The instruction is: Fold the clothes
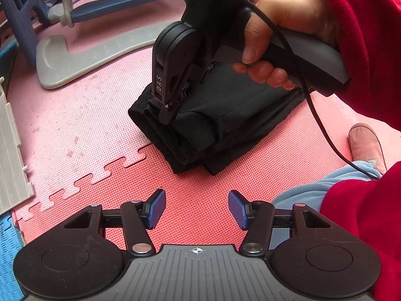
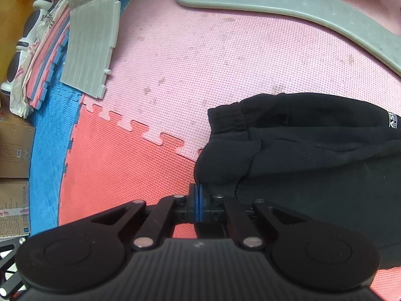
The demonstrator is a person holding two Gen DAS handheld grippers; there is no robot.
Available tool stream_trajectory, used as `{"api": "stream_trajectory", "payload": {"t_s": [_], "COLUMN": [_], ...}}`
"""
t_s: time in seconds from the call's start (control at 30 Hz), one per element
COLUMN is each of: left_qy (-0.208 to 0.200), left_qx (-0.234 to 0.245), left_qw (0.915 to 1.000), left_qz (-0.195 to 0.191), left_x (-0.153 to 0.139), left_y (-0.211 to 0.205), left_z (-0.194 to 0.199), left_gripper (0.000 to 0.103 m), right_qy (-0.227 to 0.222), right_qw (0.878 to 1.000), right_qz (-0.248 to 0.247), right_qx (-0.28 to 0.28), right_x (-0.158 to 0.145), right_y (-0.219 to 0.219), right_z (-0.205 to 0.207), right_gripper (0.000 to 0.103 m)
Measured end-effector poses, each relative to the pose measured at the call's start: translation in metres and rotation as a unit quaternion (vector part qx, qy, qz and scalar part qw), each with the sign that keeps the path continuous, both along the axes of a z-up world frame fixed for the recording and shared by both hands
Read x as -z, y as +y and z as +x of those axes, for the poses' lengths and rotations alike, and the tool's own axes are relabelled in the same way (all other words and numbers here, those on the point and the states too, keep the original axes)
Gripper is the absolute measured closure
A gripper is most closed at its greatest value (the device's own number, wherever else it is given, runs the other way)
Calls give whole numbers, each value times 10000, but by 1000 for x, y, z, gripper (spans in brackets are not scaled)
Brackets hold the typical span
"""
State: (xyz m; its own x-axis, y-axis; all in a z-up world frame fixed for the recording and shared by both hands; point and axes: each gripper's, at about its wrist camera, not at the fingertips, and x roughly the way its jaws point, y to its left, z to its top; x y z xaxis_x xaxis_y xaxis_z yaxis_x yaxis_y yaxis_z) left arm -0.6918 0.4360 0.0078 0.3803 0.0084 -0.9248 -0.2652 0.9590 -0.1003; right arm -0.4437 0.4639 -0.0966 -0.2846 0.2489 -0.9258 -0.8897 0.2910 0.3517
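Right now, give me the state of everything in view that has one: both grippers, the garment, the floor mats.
Left gripper: open, holding nothing, hovering over the red mat.
Right gripper: pads shut, at the garment's near edge; whether they pinch cloth I cannot tell.
Black garment: folded into a compact bundle, lying on the mats.
Foam mats: pink and red tiles interlocked, flat.
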Motion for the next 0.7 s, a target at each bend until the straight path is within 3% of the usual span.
{"api": "stream_trajectory", "payload": {"t_s": [0.47, 0.7], "left_qy": [105, 53], "left_qx": [12, 4], "left_qw": [9999, 10000], "left_qz": [-33, 28], "left_x": [6, 1], "left_y": [-1, -3], "left_z": [2, 3], "left_gripper": [45, 45], "right_qy": [-413, -645], "right_qw": [9987, 9969], "right_qz": [-300, -403], "right_qx": [-66, -220], "right_x": [55, 66], "right_y": [24, 30], "right_z": [-18, -24], "right_gripper": [101, 101]}}
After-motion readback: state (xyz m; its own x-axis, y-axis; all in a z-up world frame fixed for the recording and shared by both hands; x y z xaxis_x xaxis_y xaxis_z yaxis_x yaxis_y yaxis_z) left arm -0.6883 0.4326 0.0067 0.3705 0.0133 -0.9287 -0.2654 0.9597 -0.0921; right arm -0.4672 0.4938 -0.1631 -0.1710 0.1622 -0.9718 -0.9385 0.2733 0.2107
